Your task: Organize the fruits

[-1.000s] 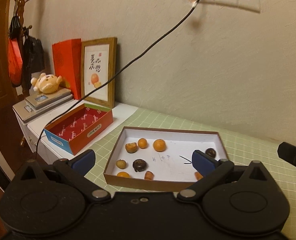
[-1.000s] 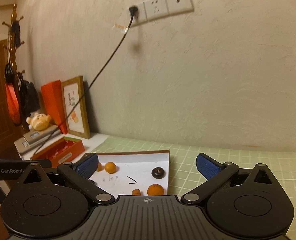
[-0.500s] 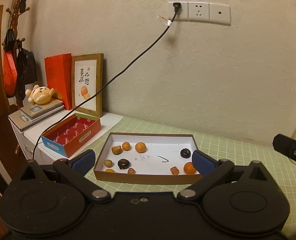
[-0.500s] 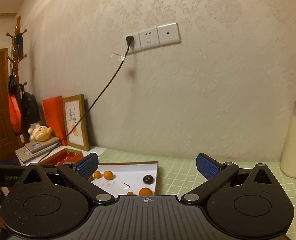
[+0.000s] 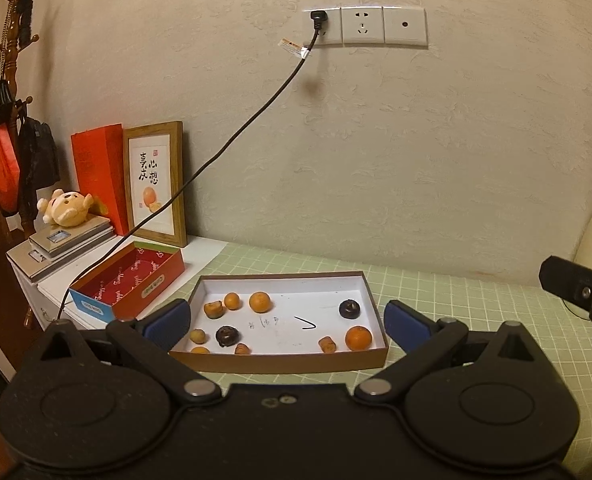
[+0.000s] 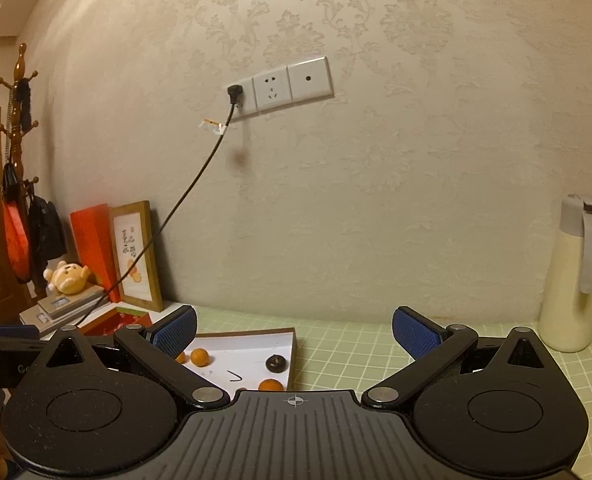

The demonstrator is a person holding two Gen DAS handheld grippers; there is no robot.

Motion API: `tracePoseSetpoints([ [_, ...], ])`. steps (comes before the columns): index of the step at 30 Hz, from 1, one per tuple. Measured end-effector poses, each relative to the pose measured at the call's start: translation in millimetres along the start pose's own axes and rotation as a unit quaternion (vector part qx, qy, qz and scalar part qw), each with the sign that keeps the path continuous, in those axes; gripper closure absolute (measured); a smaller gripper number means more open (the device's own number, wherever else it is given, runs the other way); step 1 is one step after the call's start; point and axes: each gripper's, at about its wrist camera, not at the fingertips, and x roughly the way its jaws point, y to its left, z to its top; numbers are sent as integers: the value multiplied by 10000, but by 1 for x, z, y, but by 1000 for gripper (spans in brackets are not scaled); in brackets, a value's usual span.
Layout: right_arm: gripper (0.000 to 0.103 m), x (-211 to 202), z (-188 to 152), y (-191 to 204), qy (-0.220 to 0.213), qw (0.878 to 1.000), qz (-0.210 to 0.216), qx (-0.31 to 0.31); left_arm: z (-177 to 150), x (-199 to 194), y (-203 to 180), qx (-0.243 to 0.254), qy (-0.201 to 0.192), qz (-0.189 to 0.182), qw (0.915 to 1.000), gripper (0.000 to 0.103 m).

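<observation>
- Nine small fruits lie loose in a shallow brown tray [image 5: 279,362] with a white floor, which rests on the green grid mat [image 5: 436,292]; its long axis runs left to right, roughly parallel to the wall
- Left of the tray, an open red box [image 5: 135,280] sits angled, beside a framed print [image 5: 155,184]
- Tray's left end: two oranges [image 5: 259,302] and a cluster of smaller tan pieces around a dark fruit [image 5: 227,336]
- Tray's right end: a second dark fruit [image 5: 349,309], with an orange [image 5: 358,338] nearer the front wall
- Left gripper [image 5: 285,322] hangs above the tray's near side, blue pads wide apart, holding nothing
- Right gripper [image 6: 293,332] is likewise spread and empty, over the tray's right edge
- Far right, a cream bottle [image 6: 572,276] stands upright
</observation>
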Motion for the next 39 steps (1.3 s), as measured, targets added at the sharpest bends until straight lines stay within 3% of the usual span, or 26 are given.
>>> tracePoseSetpoints([
  [39,0,13,-3,17,105,9998,127,-117,1,5,15,-207,-14,87,9997,6],
])
